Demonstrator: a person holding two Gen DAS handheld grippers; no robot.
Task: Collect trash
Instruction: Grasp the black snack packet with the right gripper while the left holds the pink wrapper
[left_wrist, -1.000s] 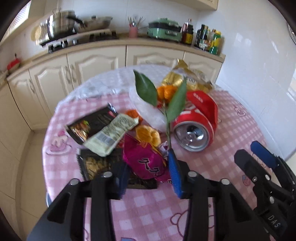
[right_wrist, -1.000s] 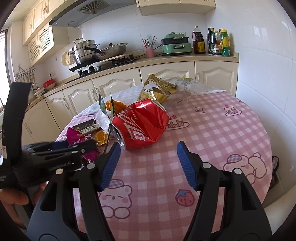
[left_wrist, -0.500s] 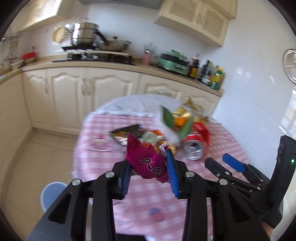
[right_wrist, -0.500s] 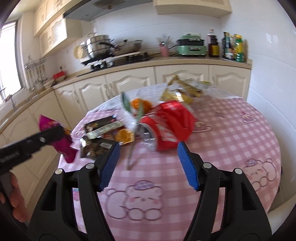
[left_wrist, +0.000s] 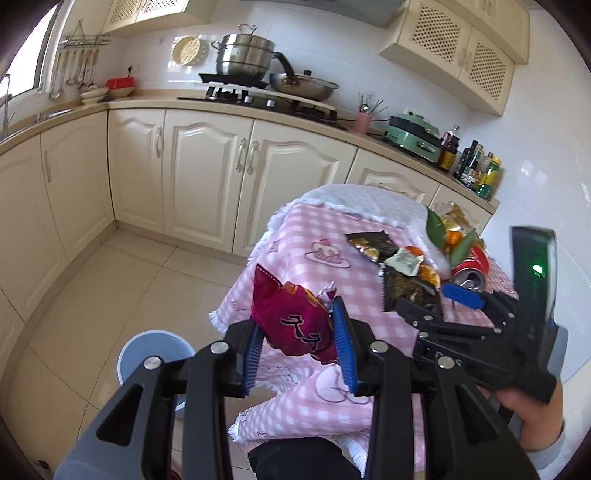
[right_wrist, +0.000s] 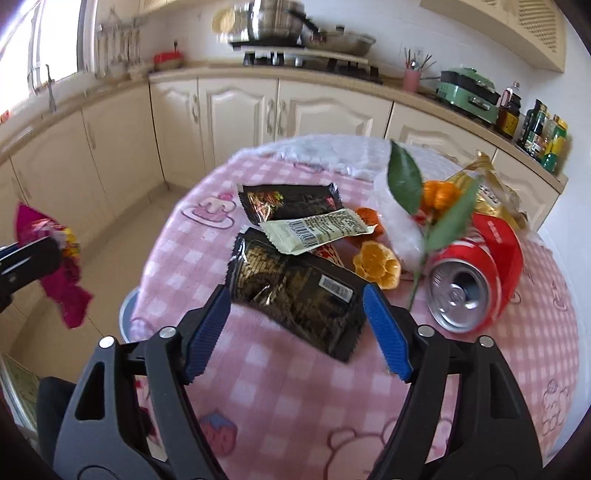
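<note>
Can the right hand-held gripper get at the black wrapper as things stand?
Probably yes. The right hand-held gripper is open, with the black wrapper lying flat on the table just ahead between its fingertips. Only its far end is overlapped, by the pale wrapper.

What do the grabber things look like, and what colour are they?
Each gripper, left and right, is chunky black plastic with silver screw heads and two ribbed blue pads. The right one has small white lettering and a black box with a green light. A bare hand with a grey cuff holds it.
</note>
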